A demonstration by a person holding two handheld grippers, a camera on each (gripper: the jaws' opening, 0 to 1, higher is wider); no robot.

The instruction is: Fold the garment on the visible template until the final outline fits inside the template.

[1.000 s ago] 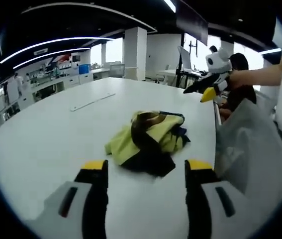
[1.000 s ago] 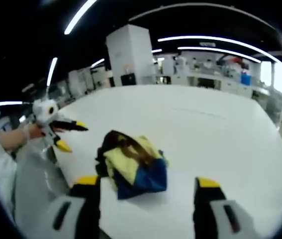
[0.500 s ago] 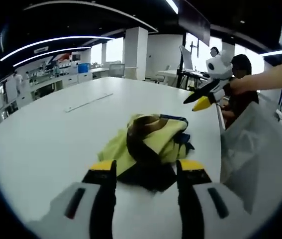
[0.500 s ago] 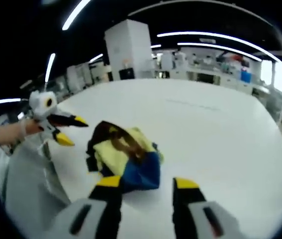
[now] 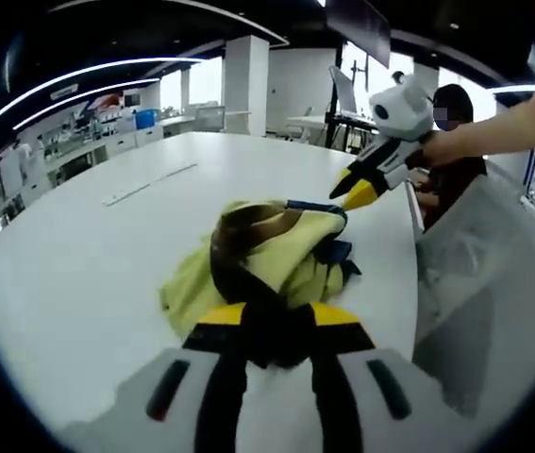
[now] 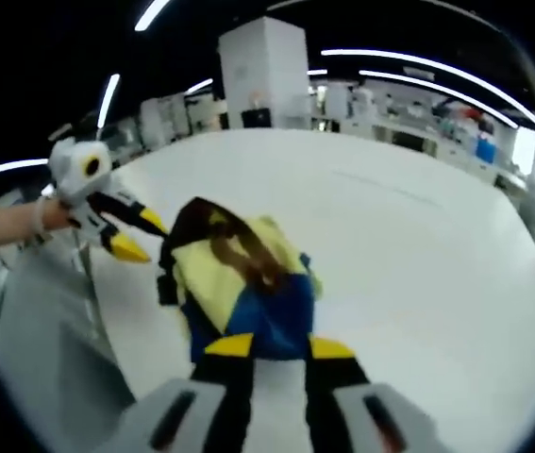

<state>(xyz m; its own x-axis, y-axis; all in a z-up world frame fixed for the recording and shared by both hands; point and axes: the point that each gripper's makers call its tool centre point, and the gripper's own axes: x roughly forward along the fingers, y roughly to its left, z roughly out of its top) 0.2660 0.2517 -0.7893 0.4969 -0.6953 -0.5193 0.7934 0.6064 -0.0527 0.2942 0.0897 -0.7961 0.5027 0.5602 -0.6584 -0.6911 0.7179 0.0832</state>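
Left gripper view looks over a wide white tabletop (image 5: 69, 255) in a big open room with ceiling light strips and far workbenches; the crumpled yellow, dark and blue garment (image 5: 267, 260) lies just ahead of the left claw (image 5: 278, 326), whose jaws are nearly together on its dark near edge, probably to pull it open; right gripper view has the right claw (image 6: 273, 347) pinching the blue edge likewise; no template outline can be made out.
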